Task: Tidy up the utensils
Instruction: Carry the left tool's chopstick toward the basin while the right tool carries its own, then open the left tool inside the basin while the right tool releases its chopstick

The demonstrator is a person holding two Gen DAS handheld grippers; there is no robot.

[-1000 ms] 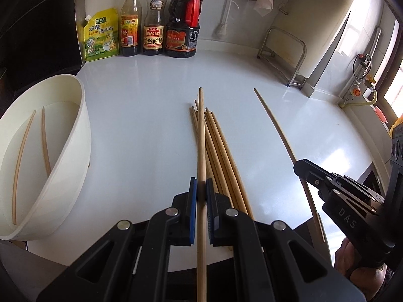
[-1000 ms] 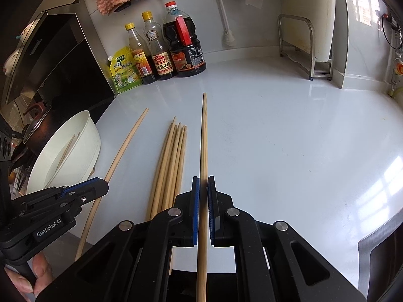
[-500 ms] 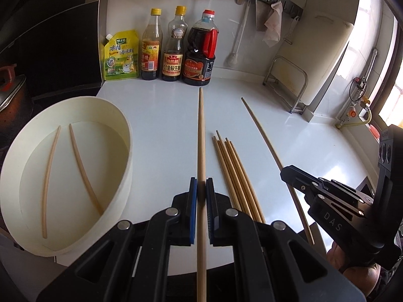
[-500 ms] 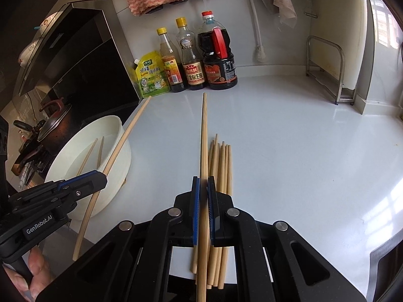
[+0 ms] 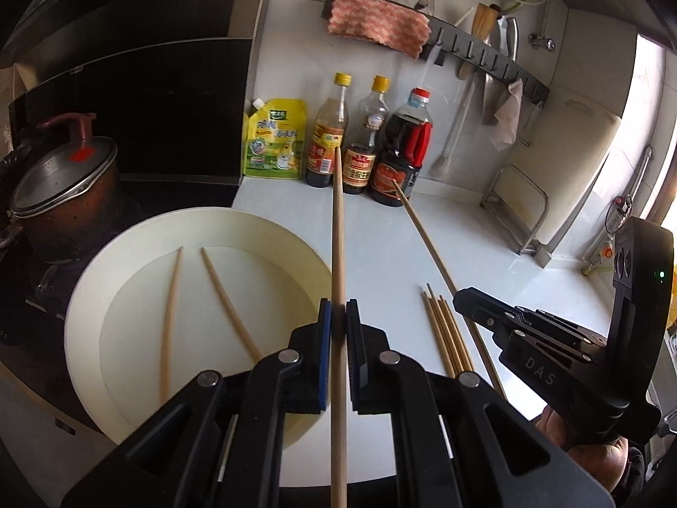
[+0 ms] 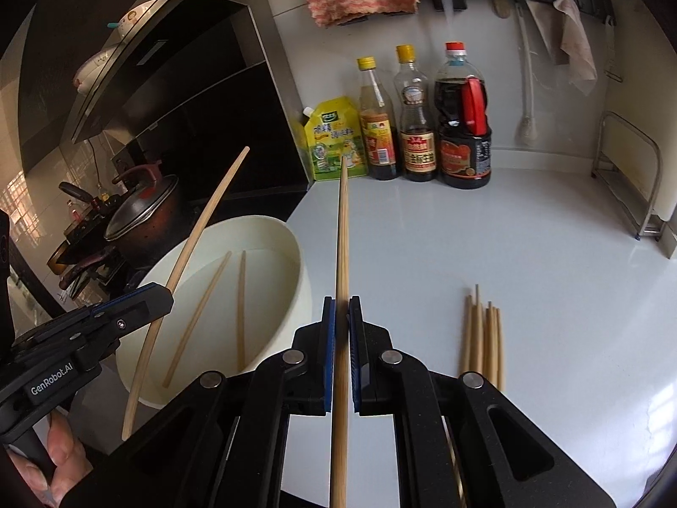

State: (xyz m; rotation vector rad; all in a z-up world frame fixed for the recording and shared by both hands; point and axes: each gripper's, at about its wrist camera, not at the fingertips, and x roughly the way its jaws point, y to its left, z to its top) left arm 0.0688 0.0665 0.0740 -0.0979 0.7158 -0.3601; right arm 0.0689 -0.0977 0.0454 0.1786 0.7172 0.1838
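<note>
Where the white counter [image 6: 486, 245] meets the tiled back wall, a yellow-green refill pouch [image 6: 336, 139], two yellow-capped bottles [image 6: 376, 120] and a dark soy-sauce jug with a red handle [image 6: 465, 127] stand in a row. At the counter's left lies a dark stove area bearing a lidded brown pot [image 5: 63, 188]; a wire rack [image 6: 630, 178] stands at the right edge. A pink cloth [image 5: 378, 25] hangs on the wall rail above.

A white oval basin [image 5: 84, 296] sits at the counter's left edge with two wooden chopsticks [image 5: 169, 317] lying loose and splayed on its floor. Near the basin's right side, a bundle of chopsticks [image 6: 482, 338] lies on the bare counter, roughly parallel, tips slightly uneven.

The left gripper [image 5: 339, 317] has its blue-padded jaws clenched on a single pale wooden chopstick [image 5: 338, 228], which runs straight forward between the pads and out over the basin's right rim toward the bottles. The right gripper [image 6: 342, 317] is likewise clamped on one chopstick [image 6: 342, 228], held above the counter just beside the basin's right wall. In the right wrist view the left gripper's chopstick appears bowed by the lens and slants over the basin.
</note>
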